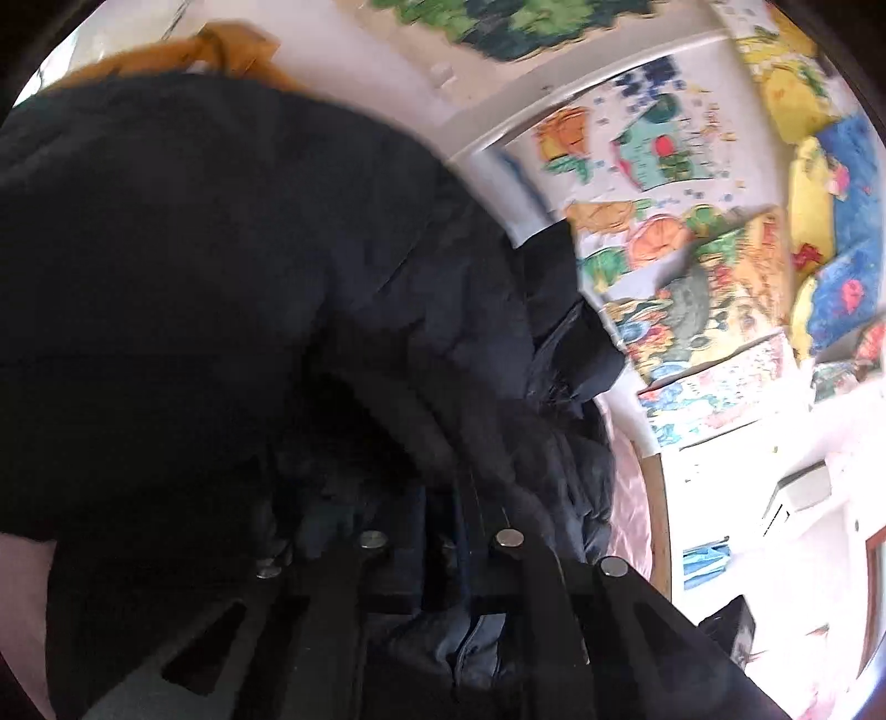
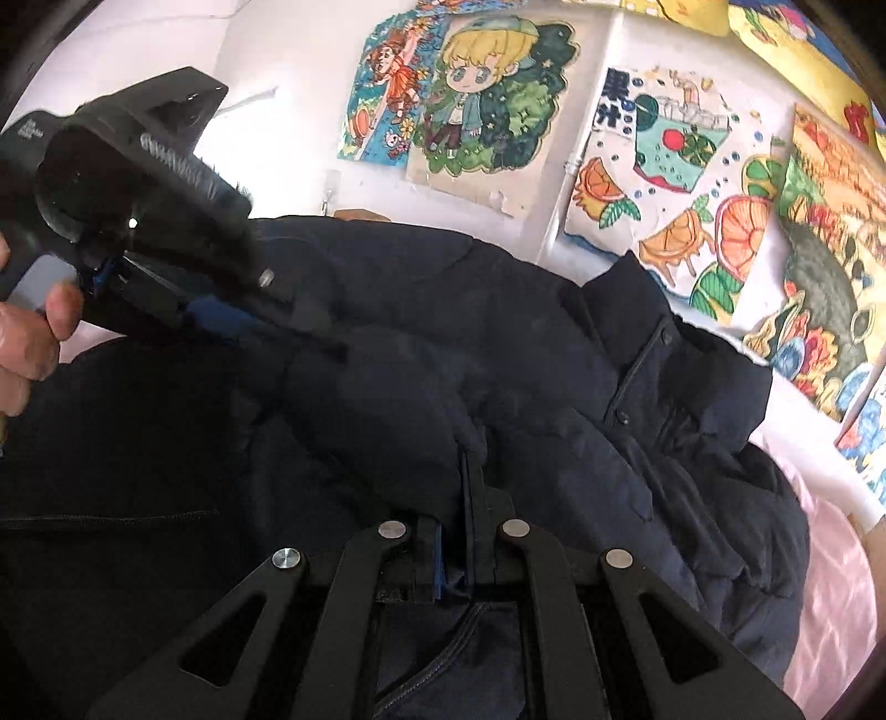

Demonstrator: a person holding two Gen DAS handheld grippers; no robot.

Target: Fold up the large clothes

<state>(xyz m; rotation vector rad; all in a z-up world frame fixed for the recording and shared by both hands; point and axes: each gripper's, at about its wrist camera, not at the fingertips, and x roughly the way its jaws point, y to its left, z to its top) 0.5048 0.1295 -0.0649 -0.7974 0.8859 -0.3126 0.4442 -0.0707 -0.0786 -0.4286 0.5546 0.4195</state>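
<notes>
Colourful children's drawings [image 2: 681, 183] are hanging close together on the white wall [image 2: 288, 83], among them a cartoon child in a cap [image 2: 487, 94] and a picture of orange slices [image 2: 736, 227]. A pink sheet [image 2: 830, 603] is lying at the right edge, and a small hook [image 2: 330, 185] is sticking to the wall. In the left view, something mustard-yellow [image 1: 221, 50] is showing at the top.

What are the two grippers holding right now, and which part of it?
Both are shut on the dark puffer jacket. The right gripper pinches a fabric edge near the front placket; the left gripper clamps a fold, which part cannot be told.
</notes>
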